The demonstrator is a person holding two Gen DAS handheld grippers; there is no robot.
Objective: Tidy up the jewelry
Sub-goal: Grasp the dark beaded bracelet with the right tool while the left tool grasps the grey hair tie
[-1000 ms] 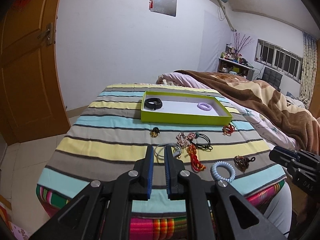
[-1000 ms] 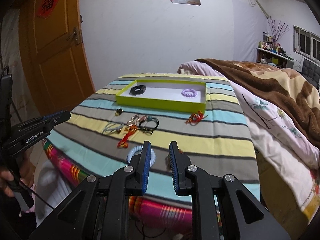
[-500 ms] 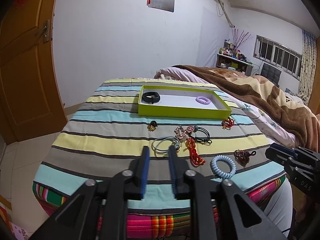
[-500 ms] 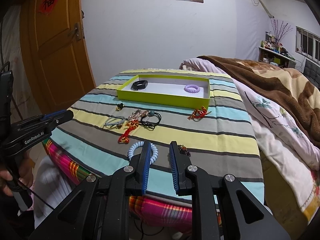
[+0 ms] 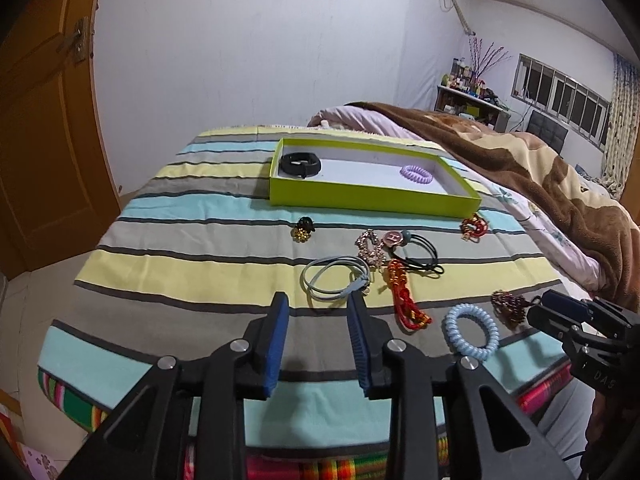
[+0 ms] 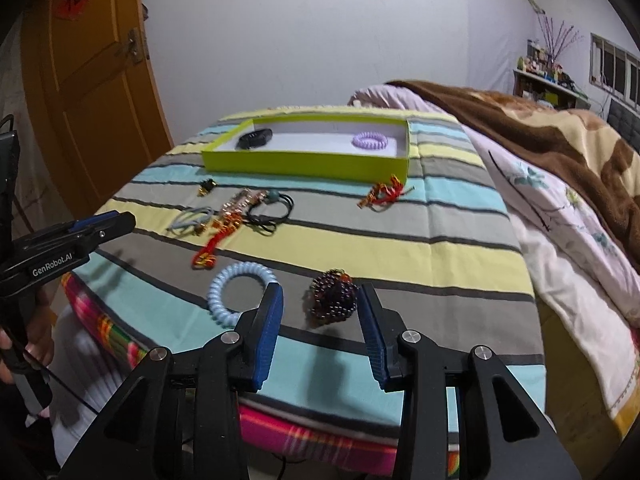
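The right gripper hangs over the near edge of the bench with its jaws opening and nothing clamped. In the right wrist view, the dark purple beaded piece lies low in the centre of the frame, straight ahead of the gap between the two blue pads and just beyond their tips, resting on the striped cloth and touched by neither pad. It is a roughly round clump with no clear long axis, so the jaws' angle matters little; the move seems to need only a short advance ahead and down until the pads straddle it.

The pale blue coil hair tie sits just to the left of the left pad, close enough that a careless close might catch it too.

The left gripper is likewise empty, its jaws opening. In the left wrist view the grey elastic hair tie lies just beyond the tips, slightly right of their gap, its loop flat and stretched across the frame. The left hand is nearer this one; the right is nearer the beaded piece.

The green tray sits in the upper middle of both views, well beyond the loose items, already holding a black band and a purple coil tie.
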